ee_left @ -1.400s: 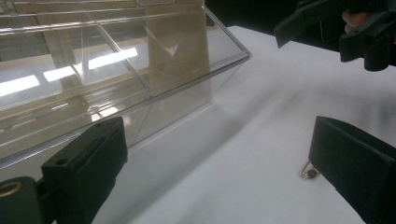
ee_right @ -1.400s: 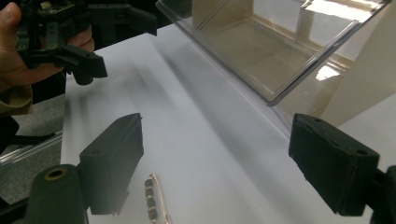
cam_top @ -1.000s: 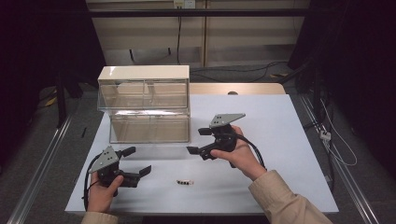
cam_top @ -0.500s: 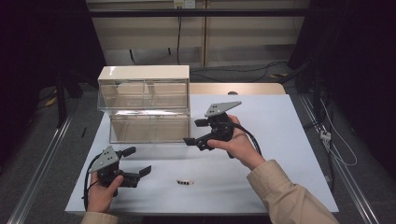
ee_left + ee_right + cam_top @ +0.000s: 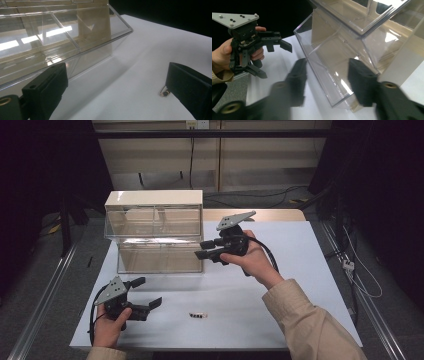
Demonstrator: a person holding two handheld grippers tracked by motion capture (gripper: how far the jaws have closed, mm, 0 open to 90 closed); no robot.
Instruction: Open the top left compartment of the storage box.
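At frame centre, the right hand-held gripper [image 5: 205, 248], jaws just narrowed and empty, faces the clear box [image 5: 155, 237]; the left hand-held gripper [image 5: 149, 292], lower left, gapes empty.

— Where does the drawer box [image 5: 154, 237] sit?
— Upper left of the bench [image 5: 300, 285].
— And the small clip [image 5: 198, 315]?
— Lower centre, before the box, between the left gripper [image 5: 147, 292] and the right gripper [image 5: 202, 249].

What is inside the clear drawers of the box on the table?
The clear drawers look empty: only dividers and light reflections show through their walls. The box has an opaque cream top and back, so what lies behind stays hidden.
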